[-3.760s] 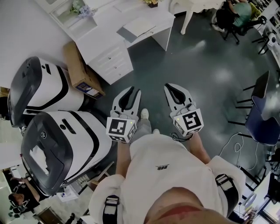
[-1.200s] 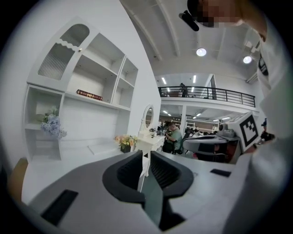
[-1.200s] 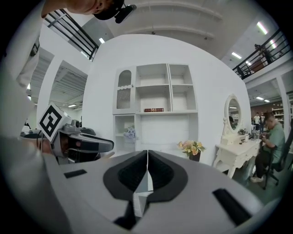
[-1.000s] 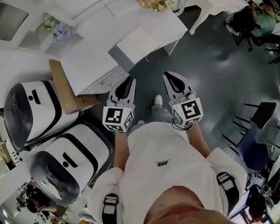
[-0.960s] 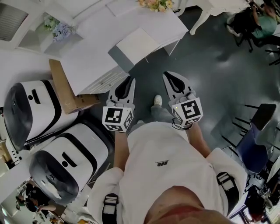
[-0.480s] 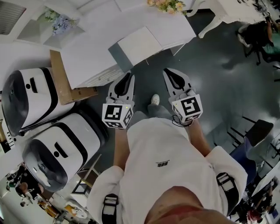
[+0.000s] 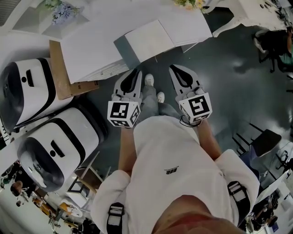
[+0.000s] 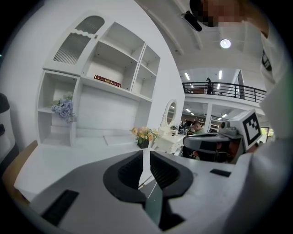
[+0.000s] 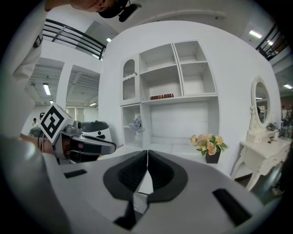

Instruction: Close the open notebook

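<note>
The open notebook lies flat with blank white pages on the front corner of a white desk, in the head view. Both grippers are held over the dark floor just short of the desk's edge. My left gripper is shut with nothing in it and points at the notebook's left page. My right gripper is also shut and empty, below the notebook's right page. In the left gripper view the left gripper has its jaws together, and so has the right gripper in the right gripper view.
A flower pot stands on the desk behind the notebook. A cardboard box leans at the desk's left, beside two white-and-black machines. A dressing table stands to the right. A seated person and a chair are further right.
The desk and notebook have come closer to both grippers as the person walked forward. Both grippers stayed shut and level.
</note>
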The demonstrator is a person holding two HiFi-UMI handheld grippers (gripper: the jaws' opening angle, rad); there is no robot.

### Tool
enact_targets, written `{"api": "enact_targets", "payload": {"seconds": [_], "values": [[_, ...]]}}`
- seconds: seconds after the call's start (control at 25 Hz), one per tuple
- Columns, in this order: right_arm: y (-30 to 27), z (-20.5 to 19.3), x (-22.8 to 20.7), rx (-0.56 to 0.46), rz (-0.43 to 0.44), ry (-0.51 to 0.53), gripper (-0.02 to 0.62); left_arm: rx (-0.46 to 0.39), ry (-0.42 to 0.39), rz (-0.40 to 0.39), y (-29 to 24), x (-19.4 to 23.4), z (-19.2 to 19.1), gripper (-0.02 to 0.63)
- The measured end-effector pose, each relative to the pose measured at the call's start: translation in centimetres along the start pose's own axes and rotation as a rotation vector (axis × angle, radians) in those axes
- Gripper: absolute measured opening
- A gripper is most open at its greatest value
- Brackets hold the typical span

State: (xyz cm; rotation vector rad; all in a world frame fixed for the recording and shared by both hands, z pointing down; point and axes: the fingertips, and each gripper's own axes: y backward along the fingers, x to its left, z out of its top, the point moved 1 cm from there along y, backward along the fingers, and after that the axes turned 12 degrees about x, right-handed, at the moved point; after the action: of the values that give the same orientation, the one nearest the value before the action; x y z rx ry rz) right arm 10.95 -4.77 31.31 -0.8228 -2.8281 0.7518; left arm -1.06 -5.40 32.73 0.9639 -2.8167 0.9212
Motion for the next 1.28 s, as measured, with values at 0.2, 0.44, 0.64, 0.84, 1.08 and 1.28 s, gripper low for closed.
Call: {"api": "enact_targets", "payload": {"seconds": [0.2,0.44,0.64,0.84,1.08,1.28], "values": [[-2.4,-0.9,0.1,0.026,0.024,0.021,-0.003,0.002,0.033,0.012,-1.2,1.9,-0.9,0.000],[-5.8,-1.4,0.5,0.062,0.066,0.043,-0.003,0.021,0.080,0.048,-2.6,4.7,-2.2,0.000],[-9.3,-2.2,0.7,0.096,0.086,0.055,-0.003,0.040,0.117,0.080,-4.1,6.9,-3.4,0.000],[-12.5,-3.0,1.1,0.123,0.108,0.074,-0.003,0.063,0.146,0.114,-5.7,9.2,-5.0,0.000],[-15.8,-4.3,1.8,0.154,0.139,0.085,-0.003,0.097,0.177,0.147,-7.4,11.6,-7.2,0.000],[-17.9,-5.7,2.3,0.187,0.158,0.082,-0.003,0.141,0.214,0.153,-8.7,12.9,-9.5,0.000]]}}
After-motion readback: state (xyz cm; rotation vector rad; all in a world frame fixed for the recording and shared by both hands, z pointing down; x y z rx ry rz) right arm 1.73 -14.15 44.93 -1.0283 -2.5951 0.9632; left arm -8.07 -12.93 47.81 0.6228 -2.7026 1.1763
